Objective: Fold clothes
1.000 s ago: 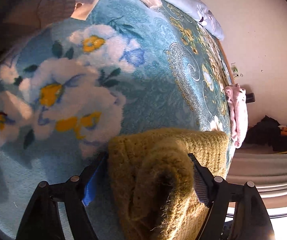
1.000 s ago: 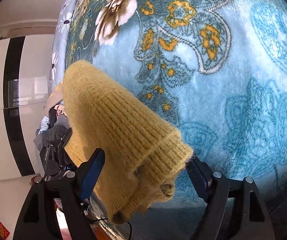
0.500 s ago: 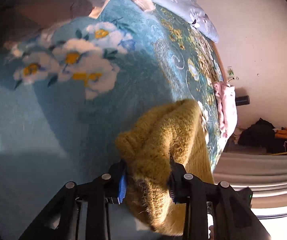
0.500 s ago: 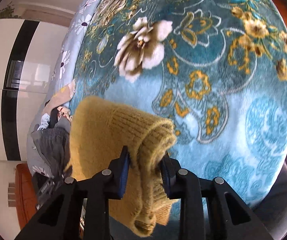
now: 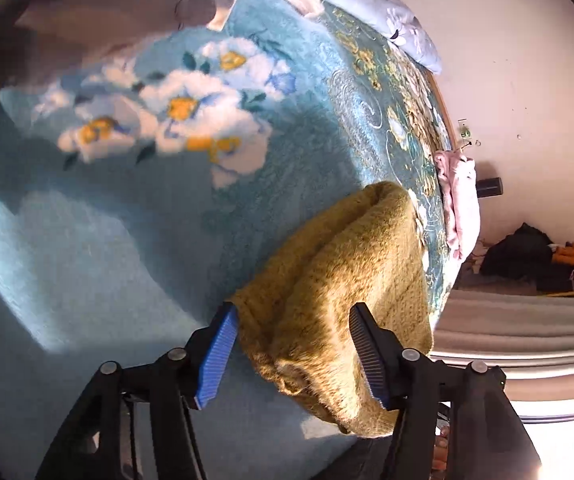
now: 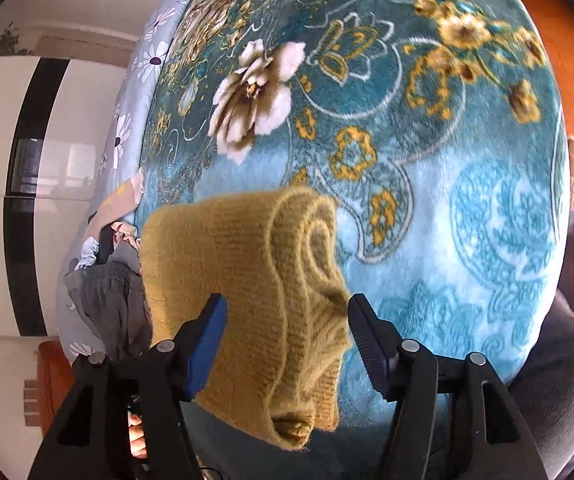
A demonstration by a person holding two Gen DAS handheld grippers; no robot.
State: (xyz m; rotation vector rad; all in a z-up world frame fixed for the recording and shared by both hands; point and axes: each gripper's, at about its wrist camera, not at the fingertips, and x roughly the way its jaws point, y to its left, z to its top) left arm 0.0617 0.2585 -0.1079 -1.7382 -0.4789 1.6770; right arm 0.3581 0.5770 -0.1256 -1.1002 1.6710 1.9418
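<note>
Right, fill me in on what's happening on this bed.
A person is folding a yellow knit sweater on a teal flowered blanket with two hand-held grippers. The left gripper and the right gripper both stand open, with sweater ends between their fingers, not pinched. A pink garment lies further along the bed.

Mustard knit sweater (bunched, fuzzy)

Teal floral blanket, perhaps a pillow.
</note>
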